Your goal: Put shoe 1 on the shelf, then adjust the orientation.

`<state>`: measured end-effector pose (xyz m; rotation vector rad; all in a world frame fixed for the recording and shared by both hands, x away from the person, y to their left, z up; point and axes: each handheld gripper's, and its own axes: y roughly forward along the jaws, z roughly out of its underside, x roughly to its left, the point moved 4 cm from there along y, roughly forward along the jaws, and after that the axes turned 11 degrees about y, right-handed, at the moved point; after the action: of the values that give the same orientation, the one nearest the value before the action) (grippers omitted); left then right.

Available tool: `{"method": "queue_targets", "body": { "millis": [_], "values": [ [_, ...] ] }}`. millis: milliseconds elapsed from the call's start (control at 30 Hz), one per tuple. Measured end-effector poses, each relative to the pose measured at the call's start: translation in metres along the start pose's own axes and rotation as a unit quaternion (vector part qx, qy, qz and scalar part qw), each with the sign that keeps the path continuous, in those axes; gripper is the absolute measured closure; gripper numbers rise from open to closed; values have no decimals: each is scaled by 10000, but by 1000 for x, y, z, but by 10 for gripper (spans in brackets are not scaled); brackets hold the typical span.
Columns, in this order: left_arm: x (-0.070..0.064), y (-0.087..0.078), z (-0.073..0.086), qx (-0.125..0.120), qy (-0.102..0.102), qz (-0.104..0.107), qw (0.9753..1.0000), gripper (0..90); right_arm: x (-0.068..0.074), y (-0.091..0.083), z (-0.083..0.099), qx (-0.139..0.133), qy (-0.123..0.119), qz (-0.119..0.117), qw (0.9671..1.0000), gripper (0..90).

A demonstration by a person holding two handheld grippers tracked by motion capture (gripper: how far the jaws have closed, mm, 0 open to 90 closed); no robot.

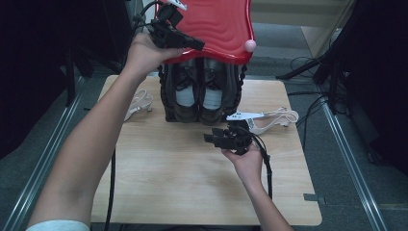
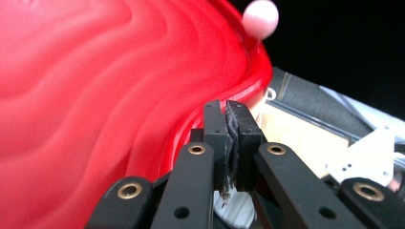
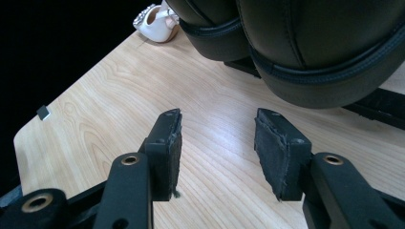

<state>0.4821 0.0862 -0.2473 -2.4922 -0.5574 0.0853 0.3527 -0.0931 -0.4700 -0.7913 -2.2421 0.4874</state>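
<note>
red lid [image 1: 219, 26] — top cut off by frame | black shoes [image 1: 198, 91] — heels hidden beneath it

— What colours are on the table [image 1: 159, 192]?
— Pale wood grain. At twelve o'clock, a glossy red lid [image 1: 219, 24] with a rippled, wavy pattern and a pink knob [image 1: 250, 45].
— And beneath it?
— Black leather shoes [image 1: 199, 94], pale linings. White sandals [image 1: 262, 118] at three and nine o'clock.
</note>
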Motion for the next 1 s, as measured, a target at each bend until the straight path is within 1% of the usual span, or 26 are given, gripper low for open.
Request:
{"method": "queue_targets", "body": {
  "millis": [33, 167, 233, 400, 433, 467, 500, 533, 600, 633, 700, 767, 833, 900, 1000],
  "values": [
    [0, 2, -2, 7, -31, -13, 10000, 876, 0, 0, -1, -11, 2, -13, 10000, 528],
    [5, 12, -9, 98, 62, -55, 9999, 874, 0, 0, -2, -31, 20, -52, 10000, 531],
    [7, 17, -13, 88, 78, -32, 9999, 873, 0, 0, -2, -34, 5, -66, 10000, 535],
    [14, 28, -13, 148, 28, -71, 9999, 872, 0, 1, -4, -69, -49, -22, 10000, 565],
    [15, 29, -13, 122, -7, -84, 9999, 873, -1, 0, -4, -110, -61, 7, 9999, 583],
    [17, 30, -12, 148, -16, -95, 9998, 872, -1, 0, -5, -152, -73, 20, 9999, 597],
    [18, 30, -11, 182, -9, -121, 9998, 872, -2, 0, -6, -176, -77, 31, 9998, 633],
    [18, 31, -11, 169, -46, -139, 9998, 872, -2, 0, -7, -174, -74, 4, 9998, 664],
    [18, 32, -11, 212, 6, -139, 9997, 872, -3, 1, -7, -168, -111, 60, 9998, 736],
    [17, 32, -11, 233, -3, -148, 9996, 872, -3, 1, -7, -132, -135, 86, 9998, 757],
    [16, 34, -10, 331, 19, -167, 9993, 872, -4, 3, -9, -146, -111, 28, 9998, 809],
    [16, 34, -10, 360, 12, -177, 9992, 872, -5, 3, -11, -178, -40, -20, 9998, 839],
    [16, 35, -10, 363, 4, -179, 9992, 873, -6, 4, -13, -195, 9, -55, 9998, 849],
    [16, 35, -10, 364, 10, -169, 9992, 873, -7, 6, -16, -165, -7, -41, 9999, 858],
    [16, 35, -9, 351, 1, -176, 9992, 873, -7, 8, -20, -210, -9, -12, 9998, 862]
  ]
}}
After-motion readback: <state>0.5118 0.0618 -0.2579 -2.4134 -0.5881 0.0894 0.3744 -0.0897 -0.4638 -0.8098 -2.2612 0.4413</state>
